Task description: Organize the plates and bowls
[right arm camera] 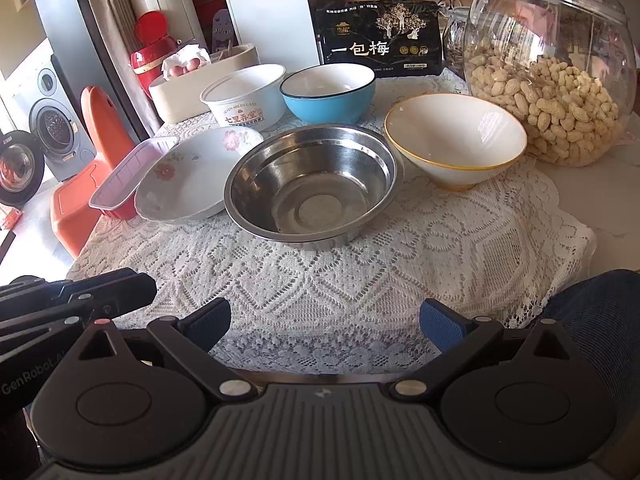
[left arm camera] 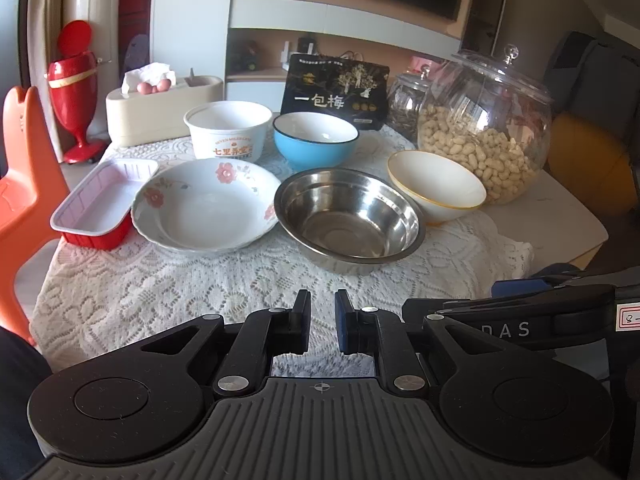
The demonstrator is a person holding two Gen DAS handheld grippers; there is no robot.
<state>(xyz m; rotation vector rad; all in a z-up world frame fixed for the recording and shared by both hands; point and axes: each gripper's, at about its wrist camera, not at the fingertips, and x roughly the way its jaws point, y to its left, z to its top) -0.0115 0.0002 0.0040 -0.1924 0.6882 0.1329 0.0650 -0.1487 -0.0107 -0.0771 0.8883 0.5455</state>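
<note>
The black packet (right arm camera: 378, 42) standing at the far edge of the table reads "一包梅" in white. The white paper tub (right arm camera: 244, 96) carries small print that seems to say "SEVEN MILES LANE", too fine to be sure, above red characters "七里香堂". Near it on the lace cloth (right arm camera: 340, 280) sit the task's dishes: a steel bowl (right arm camera: 312, 184) in the middle, empty and shiny; a white flowered plate (right arm camera: 188, 176) touching its left side; a red tray (right arm camera: 124, 184) further left; a blue bowl (right arm camera: 328, 94) behind; a gold-rimmed white bowl (right arm camera: 456, 140) to the right, just beside the peanut jar (right arm camera: 552, 68). The left gripper (left arm camera: 322, 322) hovers over the near cloth, jaws drawn together on nothing. The right gripper (right arm camera: 324, 326) has its jaws spread wide, empty.
</note>
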